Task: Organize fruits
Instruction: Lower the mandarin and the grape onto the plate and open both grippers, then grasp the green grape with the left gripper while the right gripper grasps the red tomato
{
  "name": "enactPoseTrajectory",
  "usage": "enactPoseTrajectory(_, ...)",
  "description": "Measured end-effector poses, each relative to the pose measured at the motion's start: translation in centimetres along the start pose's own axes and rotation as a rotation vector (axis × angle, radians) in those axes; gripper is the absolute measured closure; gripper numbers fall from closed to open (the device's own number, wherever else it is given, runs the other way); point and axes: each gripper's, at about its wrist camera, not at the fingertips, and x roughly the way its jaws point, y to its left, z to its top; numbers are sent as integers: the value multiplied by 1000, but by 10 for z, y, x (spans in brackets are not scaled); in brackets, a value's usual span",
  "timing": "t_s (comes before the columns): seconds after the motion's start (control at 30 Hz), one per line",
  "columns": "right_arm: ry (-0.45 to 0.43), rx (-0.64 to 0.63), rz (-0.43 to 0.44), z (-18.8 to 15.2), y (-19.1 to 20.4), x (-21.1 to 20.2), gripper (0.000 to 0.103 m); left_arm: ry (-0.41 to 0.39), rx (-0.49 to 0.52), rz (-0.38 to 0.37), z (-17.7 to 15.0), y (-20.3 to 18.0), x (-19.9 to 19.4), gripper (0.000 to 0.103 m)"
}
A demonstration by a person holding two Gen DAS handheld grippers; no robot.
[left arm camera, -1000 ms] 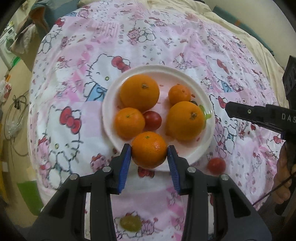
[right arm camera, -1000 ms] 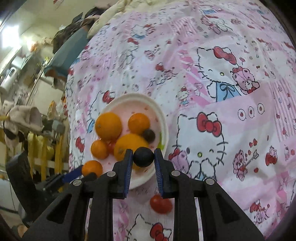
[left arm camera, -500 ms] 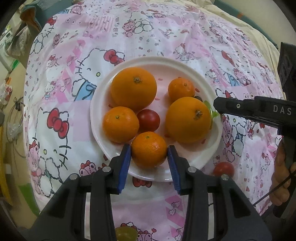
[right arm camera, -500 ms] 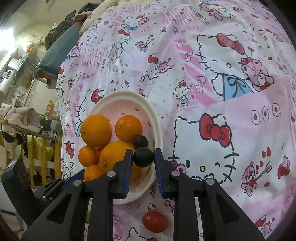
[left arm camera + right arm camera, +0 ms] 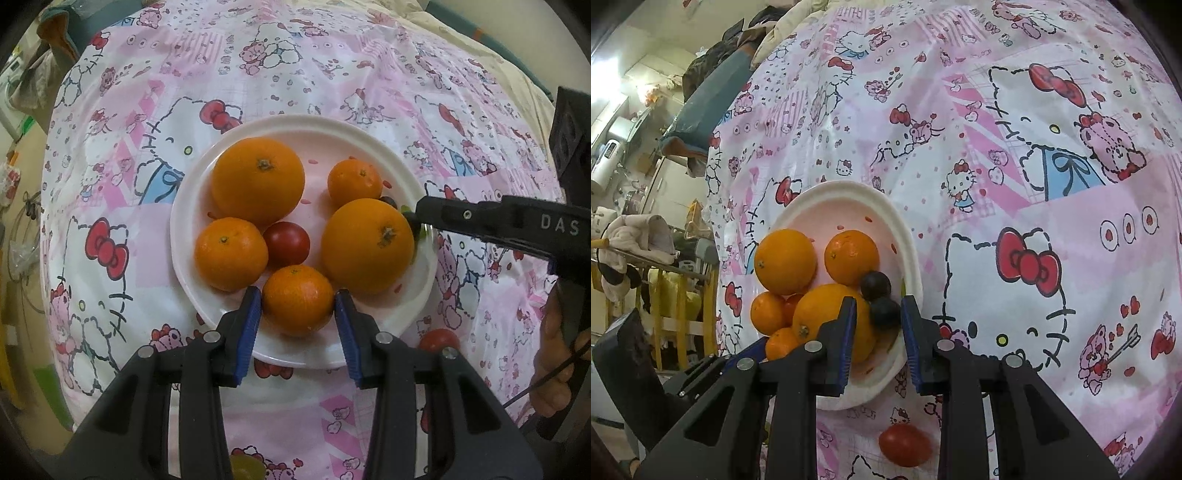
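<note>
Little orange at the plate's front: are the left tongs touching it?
Touching. Left wrist view: both blue pads of the left tongs press the little orange with no gap.

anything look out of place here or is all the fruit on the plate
Not all of it. A red tomato lies on the cloth just off the white plate, and a green grape sits on the cloth nearer the left tool. Everything else rests on the plate; nothing looks spilled or damaged.

green grape [image 5: 245,468] cut by bottom edge, loose tomato [image 5: 439,339] half behind left tool [image 5: 298,301]
</note>
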Motion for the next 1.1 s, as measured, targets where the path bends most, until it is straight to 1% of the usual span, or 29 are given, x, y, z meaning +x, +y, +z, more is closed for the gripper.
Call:
enactPoseTrajectory(0.07,-5,-4,2,0,1,-1,75,-15,11,0,0,-1,-3,65)
enactPoseTrajectory(0.1,-8,-5,4,0,2,-1,75,-21,18,2,0,-2,-4,62)
enactPoseTrajectory(0.17,-12,-10,7,0,3,-3,75,-38,26,14,0,-3,-8,43)
enactPoseTrajectory(0.27,-9,-13,11,0,4,-3,75,-61,33,19,0,-4,-12,34)
enactPoseTrajectory(0.33,-6,-7,5,1,5,-4,75,-65,38,16,0,-5,-14,30)
enactPoseTrajectory(0.37,-2,-2,4,1,6,-5,75,-67,38,18,0,-5,-14,30)
enactPoseTrajectory(0.4,-2,2,5,1,8,-7,72,-68,36,19,0,-4,-15,30)
enactPoseTrajectory(0.47,-21,-7,-4,2,14,-13,58,-69,30,13,0,-3,-16,30)
enactPoseTrajectory(0.5,-34,-11,-11,2,17,-17,44,-69,26,10,0,-3,-17,30)
enactPoseTrajectory(0.53,-46,-14,-16,1,19,-19,40,-69,22,8,0,-2,-18,30)
enactPoseTrajectory(0.83,-50,-27,-41,-3,28,-30,40,-96,0,-12,-3,4,-31,30)
enactPoseTrajectory(1.1,-56,-45,-65,-14,35,-43,40,-129,-7,-20,-8,10,-47,30)
